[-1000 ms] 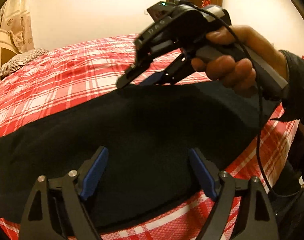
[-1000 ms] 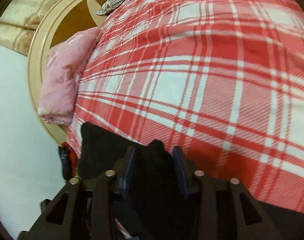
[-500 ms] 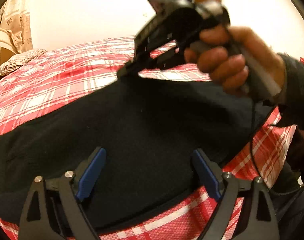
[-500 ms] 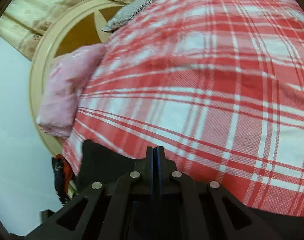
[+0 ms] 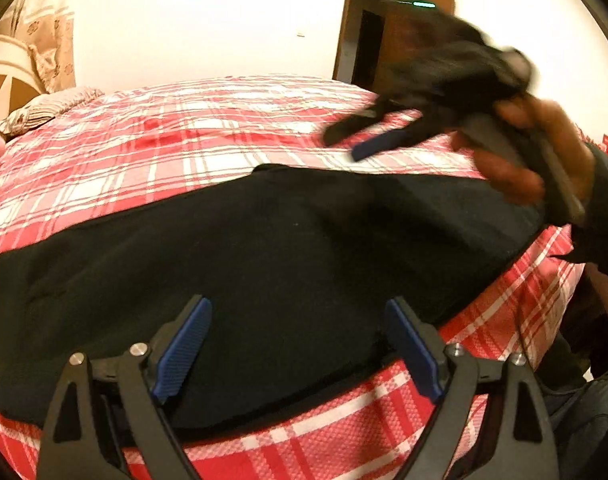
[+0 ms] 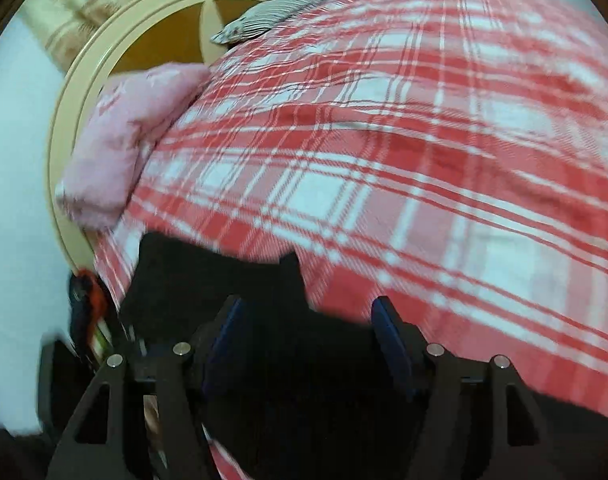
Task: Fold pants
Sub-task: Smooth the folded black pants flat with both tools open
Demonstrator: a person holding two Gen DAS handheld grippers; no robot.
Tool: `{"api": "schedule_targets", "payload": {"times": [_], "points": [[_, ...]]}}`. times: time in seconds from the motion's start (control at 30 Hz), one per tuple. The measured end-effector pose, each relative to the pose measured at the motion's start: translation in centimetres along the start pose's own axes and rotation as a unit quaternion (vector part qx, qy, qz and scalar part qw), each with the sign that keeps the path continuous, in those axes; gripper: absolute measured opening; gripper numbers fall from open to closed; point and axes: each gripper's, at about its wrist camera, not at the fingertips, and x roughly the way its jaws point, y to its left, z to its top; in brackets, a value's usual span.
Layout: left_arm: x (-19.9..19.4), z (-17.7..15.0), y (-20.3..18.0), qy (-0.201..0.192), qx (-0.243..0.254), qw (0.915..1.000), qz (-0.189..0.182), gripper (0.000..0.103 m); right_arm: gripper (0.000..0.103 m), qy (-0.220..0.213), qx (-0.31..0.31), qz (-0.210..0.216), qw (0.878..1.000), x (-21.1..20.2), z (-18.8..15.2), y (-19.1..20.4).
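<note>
In the left wrist view the left gripper point(image 5: 300, 344) sits at 6 o'clock with its blue pads point(image 5: 182, 350) wide apart and nothing pressed between them; the black pants point(image 5: 264, 264) lie flat behind them on the plaid bed point(image 5: 184, 136), spread from 9 o'clock to 3 o'clock along the near edge. Past the pants, at 2 o'clock, the right gripper point(image 5: 349, 142) hangs above the cloth, blurred, clear of the fabric, its jaws opening with nothing between them, and a hand point(image 5: 531, 152) with a dark sleeve grips its handle. Farther off, a striped pillow point(image 5: 44, 108) lies at 10 o'clock, and a pale wall with a brown door point(image 5: 395, 40) stands at 1 o'clock. The right wrist view alone shows the right gripper point(image 6: 307, 340) from behind, at 6 o'clock: its pads point(image 6: 385, 336) stand apart and the pants point(image 6: 232, 280) lie below and between them, untouched as far as the blur allows, with one small peak of cloth at the top edge. Only this view shows the pink pillow point(image 6: 124, 140) at 9 o'clock whole, the round cream headboard point(image 6: 88, 80) behind it at 10 o'clock, and a red and black object point(image 6: 88, 300) at 8 o'clock, too blurred to name. The striped pillow point(image 6: 272, 16) appears here at 12 o'clock.
</note>
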Motion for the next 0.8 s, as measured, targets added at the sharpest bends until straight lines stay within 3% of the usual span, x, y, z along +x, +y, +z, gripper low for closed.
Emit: {"api": "schedule_targets", "payload": {"times": [0.1,0.23,0.37,0.43,0.5,0.67,0.8], "points": [[-0.1,0.0,-0.3,0.001,0.003,1.0,0.001,0.091,0.067,0.0,-0.061,-0.068,0.996,-3.0,-3.1,0.8],[1.0,0.2,-0.2,0.011,0.007,0.9998,0.012,0.092,0.063,0.012,-0.098,-0.088,0.991,-4.6,-6.7,1.1],[1.2,0.0,-0.9,0.022,0.025,0.9992,0.023,0.095,0.051,0.038,-0.124,-0.111,0.985,-3.4,-9.6,1.5],[1.0,-0.3,-1.2,0.026,0.031,0.9988,0.028,0.095,0.039,0.057,-0.118,-0.112,0.985,-2.1,-10.7,1.4],[1.4,-0.3,-1.1,0.032,0.037,0.9984,0.028,0.098,0.039,0.041,-0.129,-0.127,0.983,-1.8,-12.0,1.8],[1.5,-0.6,-1.7,0.036,0.058,0.9969,0.038,0.101,0.039,0.043,-0.138,-0.139,0.98,-2.3,-12.8,2.2],[0.5,0.6,-1.4,0.021,0.015,0.9996,0.006,0.101,0.039,0.005,-0.126,-0.137,0.982,-3.8,-12.0,2.1]]}}
